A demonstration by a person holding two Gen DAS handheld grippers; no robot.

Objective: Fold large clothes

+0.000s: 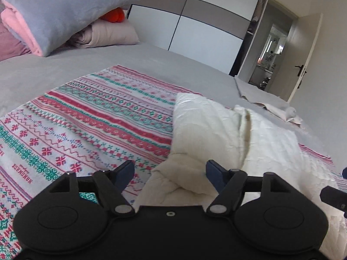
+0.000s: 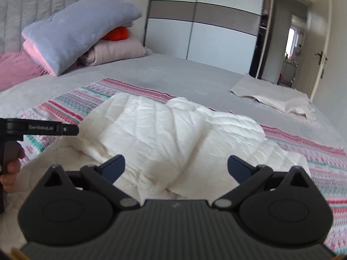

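Observation:
A white quilted garment [image 2: 173, 130] lies crumpled on a red, green and white patterned blanket [image 1: 86, 119] spread on the bed; it also shows in the left wrist view [image 1: 216, 130]. My left gripper [image 1: 170, 170] is open and empty, just above the garment's near left part. My right gripper [image 2: 176, 165] is open and empty, above the garment's near edge. The left gripper's body [image 2: 39, 127] shows at the left of the right wrist view, held by a hand.
The grey bed sheet [image 2: 173, 75] runs to the far edge. Folded grey, pink and beige bedding [image 2: 82, 30] is stacked at the headboard, with an orange item behind. A beige cloth [image 2: 275, 97] lies at the far right corner. A wardrobe [image 2: 206, 21] and an open door stand beyond.

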